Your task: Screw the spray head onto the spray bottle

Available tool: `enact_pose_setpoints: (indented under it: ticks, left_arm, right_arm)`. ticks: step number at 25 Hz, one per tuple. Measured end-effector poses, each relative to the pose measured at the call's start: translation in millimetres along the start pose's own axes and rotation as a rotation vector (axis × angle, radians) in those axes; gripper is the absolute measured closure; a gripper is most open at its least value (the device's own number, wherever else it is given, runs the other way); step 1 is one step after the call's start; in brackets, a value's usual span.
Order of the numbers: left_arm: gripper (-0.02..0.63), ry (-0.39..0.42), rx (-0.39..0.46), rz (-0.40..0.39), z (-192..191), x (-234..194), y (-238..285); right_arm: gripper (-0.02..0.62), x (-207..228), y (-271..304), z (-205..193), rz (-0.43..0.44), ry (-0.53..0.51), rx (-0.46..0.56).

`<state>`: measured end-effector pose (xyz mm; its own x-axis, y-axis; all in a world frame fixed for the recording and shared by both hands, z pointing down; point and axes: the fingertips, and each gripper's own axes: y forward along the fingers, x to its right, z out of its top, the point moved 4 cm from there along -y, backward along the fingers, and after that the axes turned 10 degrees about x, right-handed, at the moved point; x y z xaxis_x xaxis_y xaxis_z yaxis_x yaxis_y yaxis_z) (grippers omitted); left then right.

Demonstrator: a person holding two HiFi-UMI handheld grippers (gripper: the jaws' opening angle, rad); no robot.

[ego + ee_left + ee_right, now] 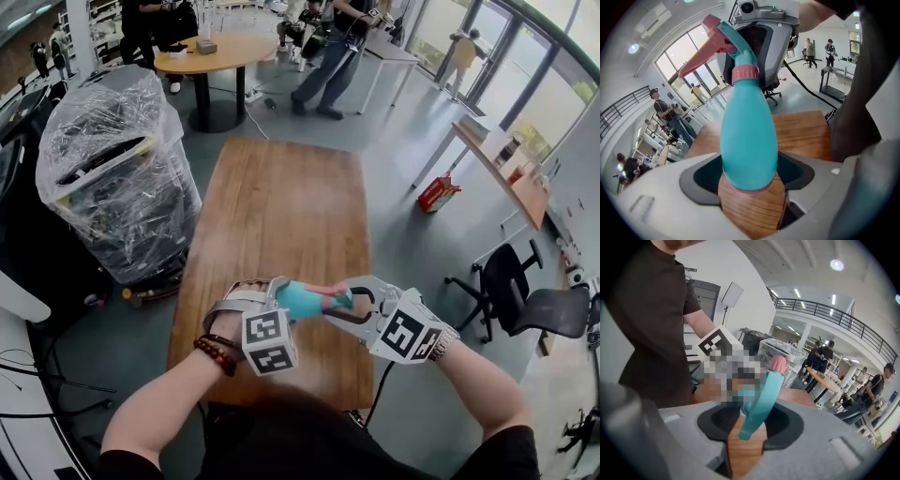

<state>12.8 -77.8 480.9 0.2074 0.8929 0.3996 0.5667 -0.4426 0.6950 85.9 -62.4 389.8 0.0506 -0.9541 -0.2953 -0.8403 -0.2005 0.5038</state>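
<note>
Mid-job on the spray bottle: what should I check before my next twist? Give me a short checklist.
1. Grip on bottle: ok, left gripper clamps its wide end.
2. Grip on spray head: ok, right gripper is closed on it.
3. Head seated on the neck: ok, pink collar sits at the bottle's top.
4. Collar fully tight: cannot tell.
5. Work held over the table: ok.

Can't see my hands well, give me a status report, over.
Left gripper clamped on spray bottle base. Right gripper on spray head trigger. Head sits on the neck, above the table. Nothing in the way.
</note>
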Motion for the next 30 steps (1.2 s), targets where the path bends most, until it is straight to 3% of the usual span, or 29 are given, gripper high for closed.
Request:
enact_pose_setpoints:
  ticks: [3,14,20,30]
  left_arm:
    - [0.217,-0.003,0.018,0.003,2.2,-0.3,1.1]
    - [0.218,0.030,0.080,0.002,13.7,-0.3,3.7]
    - [0.218,-0.061,0.138,-0.114,12.9,15.1,6.4]
    - [0.218,-0.083,0.131,-0.168,8.1,24.2,9.8]
  right_arm:
    - [0.433,-2.1,-2.5,1.5,0.031,0.009,-0.013]
    - [0.439,4.9,-14.9,1.0,0.027,0.021,-0.037]
    - [0.439,2.9,-18.4,-2.2,0.074,0.093,-0.050]
    - [0.476,-11.3,-17.7,-2.8,0.122,-0.105,-0.122]
